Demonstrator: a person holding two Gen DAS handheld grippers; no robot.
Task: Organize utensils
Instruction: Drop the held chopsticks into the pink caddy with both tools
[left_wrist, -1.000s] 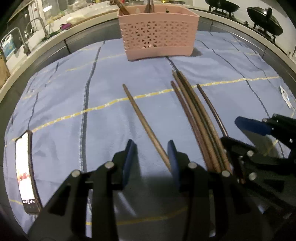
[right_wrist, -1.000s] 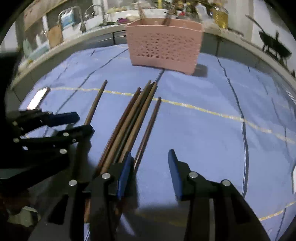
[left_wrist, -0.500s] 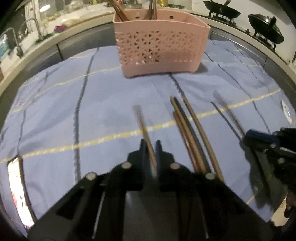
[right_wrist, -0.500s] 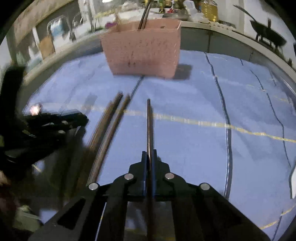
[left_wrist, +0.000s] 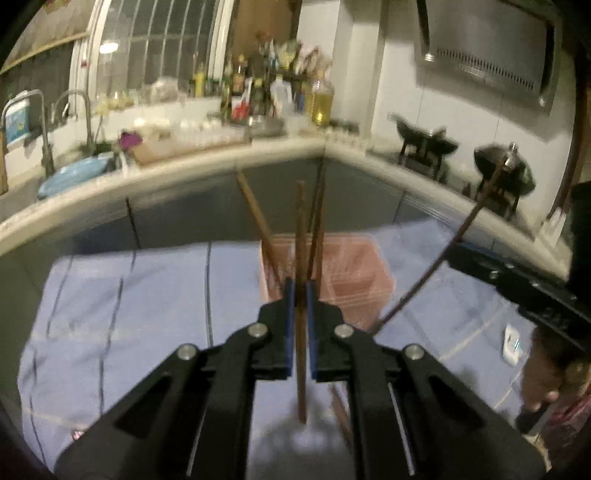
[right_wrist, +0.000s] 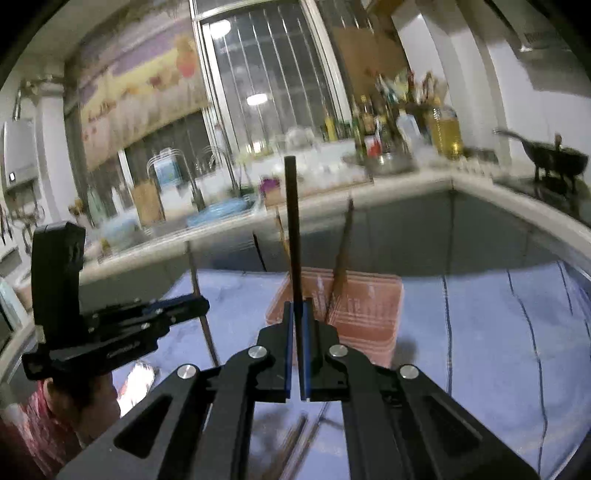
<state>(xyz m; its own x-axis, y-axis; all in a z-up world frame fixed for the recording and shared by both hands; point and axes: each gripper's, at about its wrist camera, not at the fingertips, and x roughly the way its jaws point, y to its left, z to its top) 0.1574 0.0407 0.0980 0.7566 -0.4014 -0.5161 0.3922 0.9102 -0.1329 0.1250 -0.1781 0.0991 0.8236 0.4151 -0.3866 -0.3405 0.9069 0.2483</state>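
Note:
My left gripper (left_wrist: 300, 295) is shut on a brown wooden chopstick (left_wrist: 300, 236) and holds it upright above the blue cloth. My right gripper (right_wrist: 298, 317) is shut on a dark chopstick (right_wrist: 292, 221), also upright. The pink perforated basket (left_wrist: 351, 269) stands just beyond both grippers, also in the right wrist view (right_wrist: 354, 306), with several utensils sticking up from it. More chopsticks (right_wrist: 295, 439) lie on the cloth below the right gripper. The right gripper and its chopstick also show in the left wrist view (left_wrist: 517, 284); the left gripper shows in the right wrist view (right_wrist: 184, 306).
A blue checked cloth (left_wrist: 129, 314) covers the table. A kitchen counter (left_wrist: 184, 162) with a sink, bottles and woks (left_wrist: 502, 170) runs behind. A small white item (left_wrist: 511, 343) lies on the cloth at right.
Both grippers, each shut on a chopstick, have lifted off the cloth and tilted upward, so the chopsticks now stand upright near the basket.

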